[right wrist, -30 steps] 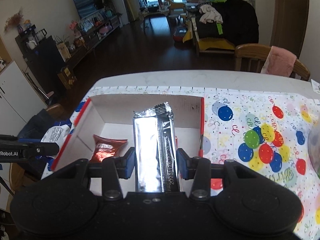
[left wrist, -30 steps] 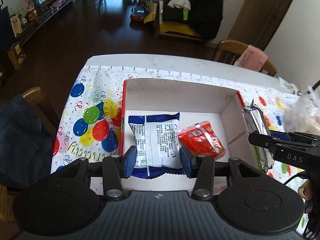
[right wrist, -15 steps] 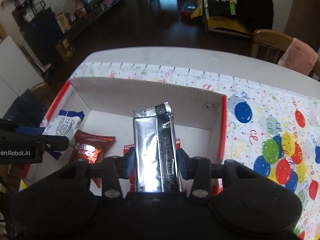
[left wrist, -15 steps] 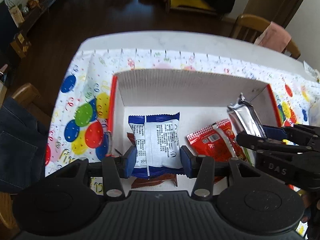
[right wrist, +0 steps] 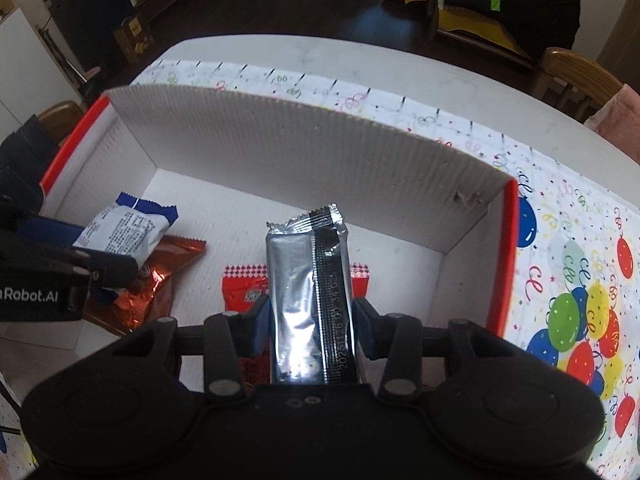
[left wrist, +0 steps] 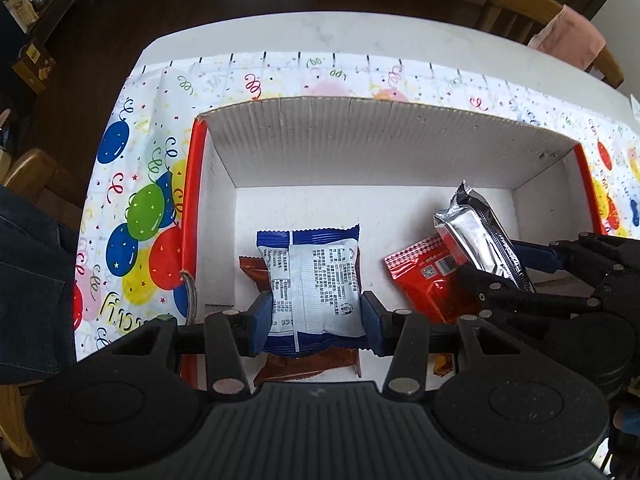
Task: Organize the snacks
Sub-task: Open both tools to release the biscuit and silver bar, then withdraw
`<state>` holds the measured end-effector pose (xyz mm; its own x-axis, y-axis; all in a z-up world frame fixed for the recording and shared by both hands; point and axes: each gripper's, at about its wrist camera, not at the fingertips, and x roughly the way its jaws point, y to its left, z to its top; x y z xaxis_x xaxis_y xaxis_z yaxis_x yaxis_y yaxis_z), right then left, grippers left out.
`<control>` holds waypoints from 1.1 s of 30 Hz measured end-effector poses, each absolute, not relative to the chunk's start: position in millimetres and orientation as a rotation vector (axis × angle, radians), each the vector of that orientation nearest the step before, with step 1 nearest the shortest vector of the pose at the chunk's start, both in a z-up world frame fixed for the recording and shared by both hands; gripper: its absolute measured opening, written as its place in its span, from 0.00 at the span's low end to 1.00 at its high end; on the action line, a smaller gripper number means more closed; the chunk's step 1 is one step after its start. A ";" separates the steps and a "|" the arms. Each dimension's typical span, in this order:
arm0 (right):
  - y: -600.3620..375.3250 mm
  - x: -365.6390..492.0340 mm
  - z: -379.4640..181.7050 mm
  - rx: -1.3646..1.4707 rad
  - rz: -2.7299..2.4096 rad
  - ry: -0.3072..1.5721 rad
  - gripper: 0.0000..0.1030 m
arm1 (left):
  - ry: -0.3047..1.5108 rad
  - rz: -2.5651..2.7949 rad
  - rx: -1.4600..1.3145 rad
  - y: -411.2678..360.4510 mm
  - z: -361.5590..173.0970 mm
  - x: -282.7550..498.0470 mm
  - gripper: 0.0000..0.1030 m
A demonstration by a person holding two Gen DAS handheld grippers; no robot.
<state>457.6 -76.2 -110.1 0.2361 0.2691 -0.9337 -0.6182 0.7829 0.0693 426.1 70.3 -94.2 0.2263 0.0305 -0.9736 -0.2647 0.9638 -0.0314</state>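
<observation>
A white cardboard box with red edges (left wrist: 384,144) (right wrist: 280,152) sits on the balloon tablecloth. My left gripper (left wrist: 316,316) is shut on a white and blue snack packet (left wrist: 314,280) (right wrist: 124,232), held low inside the box over a brown packet (left wrist: 308,362) (right wrist: 160,272). My right gripper (right wrist: 310,324) (left wrist: 504,276) is shut on a silver snack bar (right wrist: 310,296) (left wrist: 478,236), held inside the box above a red packet (left wrist: 428,276) (right wrist: 244,286) on the box floor.
The balloon tablecloth (left wrist: 136,216) (right wrist: 580,280) covers a white table (left wrist: 320,36). Wooden chairs stand at the far right (left wrist: 532,4) and at the left (left wrist: 36,176). A dark floor lies beyond the table.
Both grippers have moved forward and down into the box with their packets. The brown packet has come into view under the left gripper.
</observation>
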 end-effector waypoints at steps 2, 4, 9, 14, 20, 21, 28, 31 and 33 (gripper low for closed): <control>-75.3 456.9 -112.1 -0.359 0.624 1.188 0.41 | 1.337 0.206 -0.197 70.1 -96.3 427.5 0.45; -73.2 457.5 -113.0 -0.363 0.624 1.187 0.41 | 1.342 0.205 -0.202 71.5 -97.9 428.5 0.45; -73.2 456.0 -111.5 -0.368 0.629 1.182 0.42 | 1.348 0.210 -0.200 73.1 -99.5 429.6 0.45; -76.6 452.0 -103.0 -0.347 0.638 1.168 0.44 | 1.340 0.202 -0.205 73.2 -96.4 427.2 0.47; -86.0 441.6 -83.2 -0.317 0.651 1.135 0.47 | 1.300 0.185 -0.221 73.7 -83.8 416.1 0.49; -88.3 439.2 -79.3 -0.309 0.652 1.128 0.48 | 1.293 0.183 -0.225 74.1 -81.2 413.6 0.49; -102.3 415.8 -51.6 -0.246 0.672 1.079 0.50 | 1.214 0.151 -0.229 71.8 -56.8 389.2 0.53; -106.3 403.9 -40.5 -0.230 0.672 1.050 0.53 | 1.182 0.137 -0.220 68.4 -46.6 376.3 0.53; -109.0 396.5 -34.2 -0.216 0.670 1.034 0.57 | 1.167 0.125 -0.213 65.8 -40.8 367.8 0.53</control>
